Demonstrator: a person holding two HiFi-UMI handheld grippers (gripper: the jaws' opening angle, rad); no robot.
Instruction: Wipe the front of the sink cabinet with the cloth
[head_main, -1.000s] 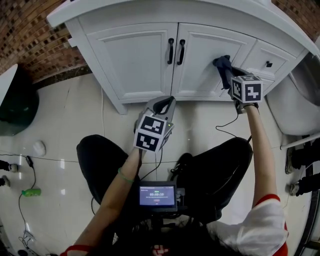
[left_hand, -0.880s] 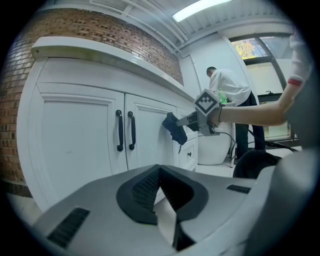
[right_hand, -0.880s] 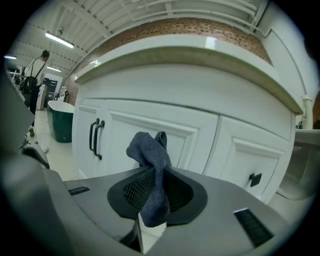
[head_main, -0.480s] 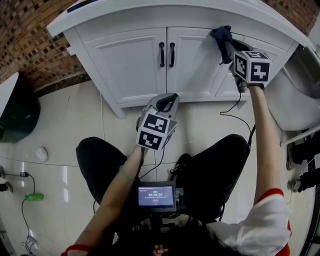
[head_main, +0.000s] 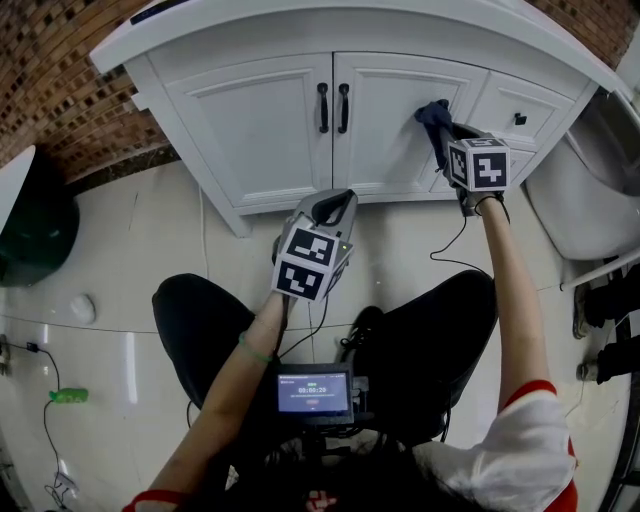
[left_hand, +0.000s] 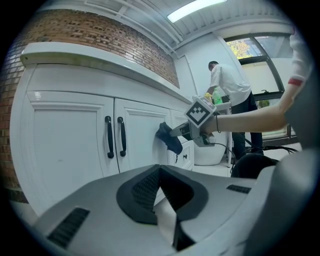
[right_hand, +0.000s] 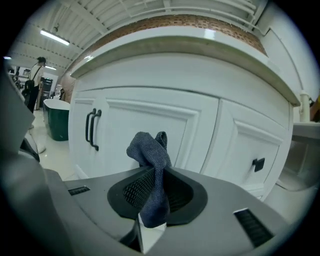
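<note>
The white sink cabinet (head_main: 270, 130) has two doors with black handles (head_main: 333, 107). A dark blue cloth (head_main: 432, 115) is pressed on the right door near its right edge, about mid-height. My right gripper (head_main: 441, 130) is shut on the cloth. The right gripper view shows the cloth (right_hand: 150, 150) bunched up between the jaws, with the door panel (right_hand: 150, 120) just behind it. My left gripper (head_main: 333, 203) hangs low in front of the cabinet's base, shut, with nothing in it. In the left gripper view the cloth (left_hand: 169, 137) and right gripper (left_hand: 182, 131) show against the door.
A drawer with a black knob (head_main: 519, 119) sits right of the doors. A white toilet (head_main: 575, 200) stands at the right, a dark green bin (head_main: 30, 230) at the left, and a brick wall (head_main: 70, 90) beside the cabinet. A person (left_hand: 227, 85) stands far off.
The right gripper carried the cloth up to the top of the right door, then back down to mid-height. The left gripper stayed put.
</note>
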